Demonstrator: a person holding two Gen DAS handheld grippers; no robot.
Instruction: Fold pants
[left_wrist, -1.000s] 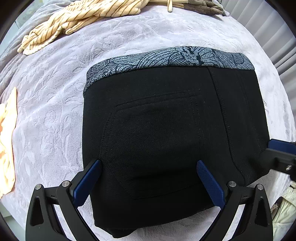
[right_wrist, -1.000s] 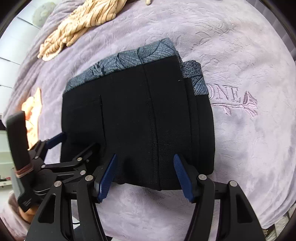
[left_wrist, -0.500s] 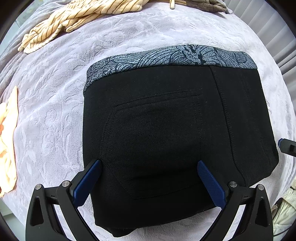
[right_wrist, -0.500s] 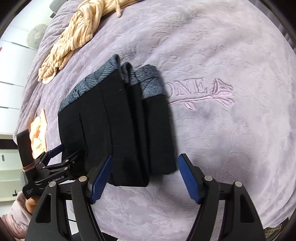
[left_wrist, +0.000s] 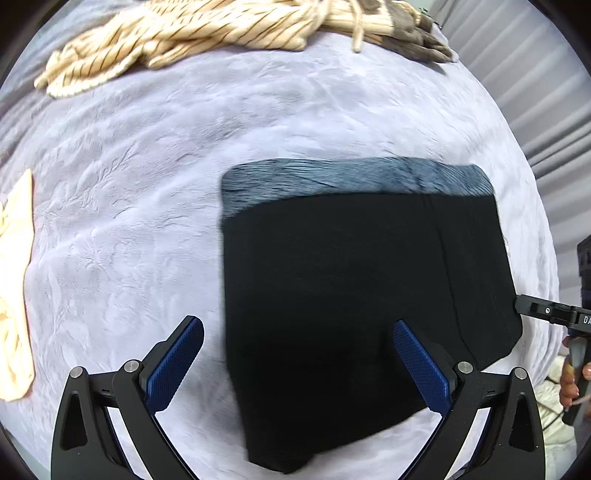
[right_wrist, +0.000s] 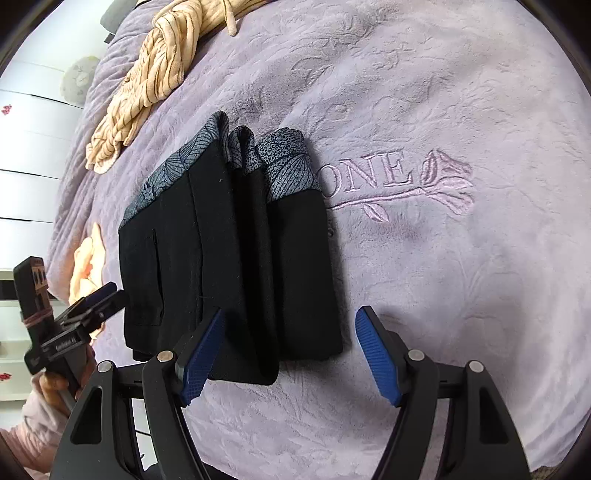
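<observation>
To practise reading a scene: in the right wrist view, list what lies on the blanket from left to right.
Peach cloth → striped beige garment → folded black pants → embroidered "ONE" rose motif.

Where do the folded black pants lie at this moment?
The folded black pants lie on the lilac blanket, just left of its embroidered "ONE" rose in the right wrist view, with the striped cream garment beyond them.

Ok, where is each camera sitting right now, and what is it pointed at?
Left wrist: on the left gripper, looking steeply down at the folded black pants; own blue fingers show.
Right wrist: on the right gripper, over the pants' layered side edge; own fingers show.
Shared: pants, purple blanket, striped garment, each other's gripper.
</observation>
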